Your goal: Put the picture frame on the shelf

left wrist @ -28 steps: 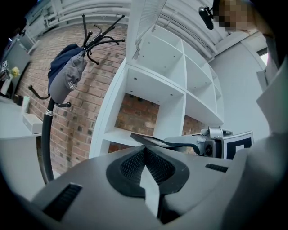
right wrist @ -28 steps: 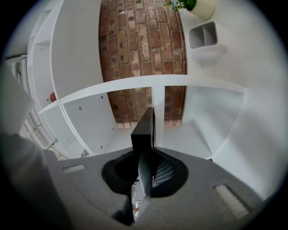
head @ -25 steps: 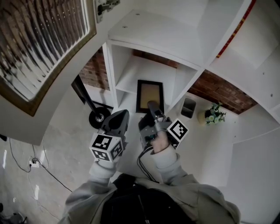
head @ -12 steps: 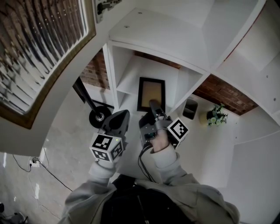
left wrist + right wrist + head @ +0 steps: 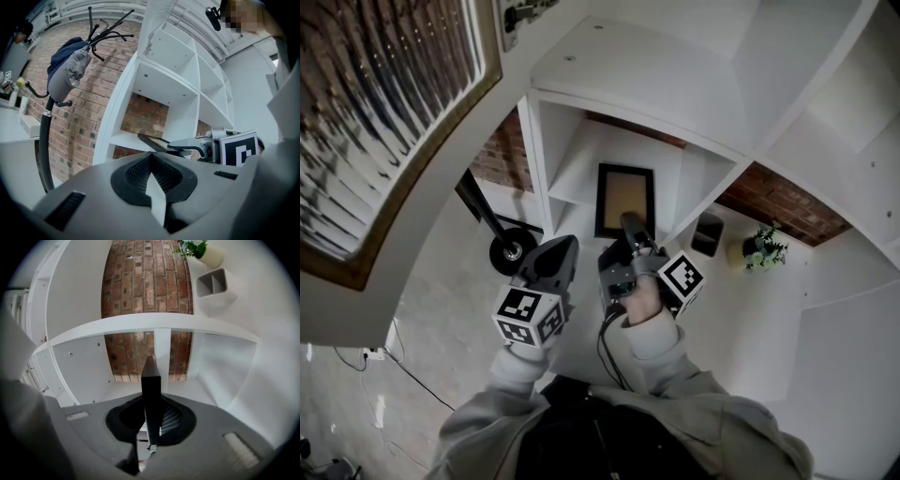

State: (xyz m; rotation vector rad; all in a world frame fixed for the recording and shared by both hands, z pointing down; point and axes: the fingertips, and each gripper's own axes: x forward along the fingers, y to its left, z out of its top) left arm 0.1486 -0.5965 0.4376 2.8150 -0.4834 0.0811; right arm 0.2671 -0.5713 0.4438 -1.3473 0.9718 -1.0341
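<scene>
My right claw [image 5: 630, 228] pinches the picture frame [image 5: 625, 200] tight by its near edge. Since a second ago it has only crept a bit farther into the shelf [image 5: 567, 178] hole. My left claw [image 5: 555, 251] is closed and empty. I think the frame still needs setting down.

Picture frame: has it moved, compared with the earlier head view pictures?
No, not noticeably: the picture frame, clamped in the right gripper, keeps its place against the shelf divider.

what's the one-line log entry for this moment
right gripper: shut on picture frame | picture frame: at shelf compartment mouth, not released | left gripper: shut, empty, alongside
</scene>
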